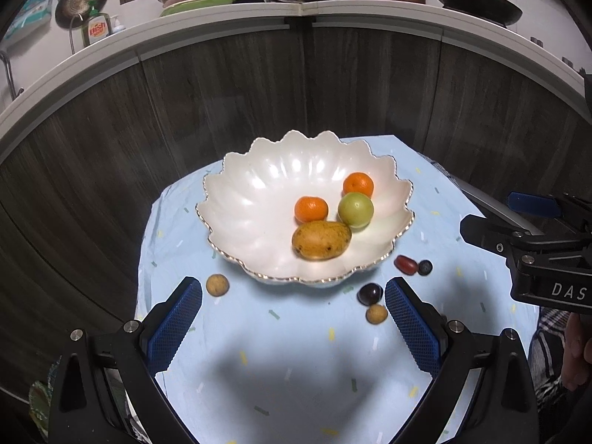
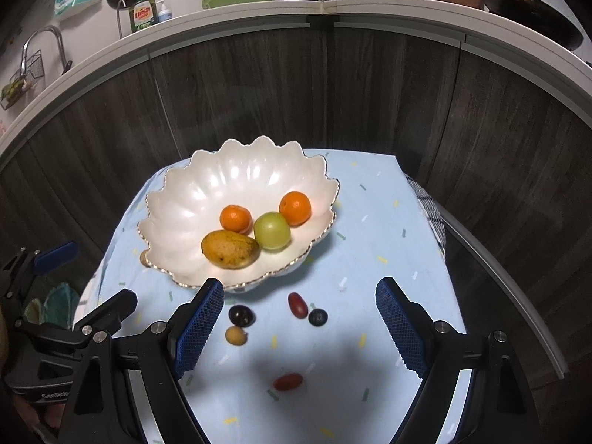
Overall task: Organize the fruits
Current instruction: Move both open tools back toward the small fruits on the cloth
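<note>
A white scalloped bowl [image 1: 251,199] [image 2: 192,199] on the light blue cloth holds two oranges [image 1: 311,208] [image 2: 295,208], a green fruit [image 1: 355,209] [image 2: 272,230] and a yellow mango [image 1: 321,239] [image 2: 229,249]. Loose on the cloth lie a tan longan [image 1: 217,285], a dark grape [image 1: 370,294] [image 2: 241,315], another longan [image 1: 376,313] [image 2: 236,335], a red date [image 1: 406,263] [image 2: 298,305], a blueberry [image 1: 425,267] [image 2: 318,317] and a red cherry tomato [image 2: 288,382]. My left gripper [image 1: 293,292] is open and empty before the bowl. My right gripper [image 2: 299,298] is open and empty above the small fruits.
The cloth covers a small table [image 1: 259,370] in front of dark wood cabinet fronts [image 1: 296,85]. A white counter [image 1: 222,18] above holds dishes, pots and a soap bottle. The right gripper's body [image 1: 536,255] hangs at the table's right edge.
</note>
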A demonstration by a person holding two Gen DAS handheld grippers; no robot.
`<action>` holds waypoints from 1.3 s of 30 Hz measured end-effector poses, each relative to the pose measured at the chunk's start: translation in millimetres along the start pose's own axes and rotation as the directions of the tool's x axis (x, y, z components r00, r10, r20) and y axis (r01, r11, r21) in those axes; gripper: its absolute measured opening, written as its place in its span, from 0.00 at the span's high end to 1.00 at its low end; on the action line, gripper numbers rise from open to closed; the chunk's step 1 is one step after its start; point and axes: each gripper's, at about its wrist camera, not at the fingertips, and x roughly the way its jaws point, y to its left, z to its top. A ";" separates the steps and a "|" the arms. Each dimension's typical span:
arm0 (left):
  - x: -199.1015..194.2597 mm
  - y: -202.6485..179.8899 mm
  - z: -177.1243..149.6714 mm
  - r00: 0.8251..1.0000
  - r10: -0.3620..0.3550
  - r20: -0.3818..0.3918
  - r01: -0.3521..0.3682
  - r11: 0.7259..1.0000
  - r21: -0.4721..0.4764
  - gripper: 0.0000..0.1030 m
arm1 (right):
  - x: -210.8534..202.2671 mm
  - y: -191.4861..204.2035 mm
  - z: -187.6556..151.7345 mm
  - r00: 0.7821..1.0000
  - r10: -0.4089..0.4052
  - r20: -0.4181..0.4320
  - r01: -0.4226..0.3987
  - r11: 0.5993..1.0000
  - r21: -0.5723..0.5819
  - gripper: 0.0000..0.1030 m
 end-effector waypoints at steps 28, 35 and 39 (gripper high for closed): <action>6.9 51.9 -37.3 1.000 0.012 0.027 -0.015 0.995 0.095 0.03 | 22.6 56.9 -40.4 0.998 -0.057 -0.026 0.057 0.998 0.018 0.17; 28.1 62.3 -41.5 1.000 0.014 0.019 -0.017 0.989 0.150 0.09 | 34.7 67.2 -50.5 0.995 -0.096 -0.010 0.097 0.994 0.048 0.17; 41.4 66.3 -43.5 1.000 0.007 0.007 -0.008 0.984 0.178 0.10 | 44.3 71.0 -54.3 0.994 -0.109 -0.013 0.109 0.992 0.061 0.17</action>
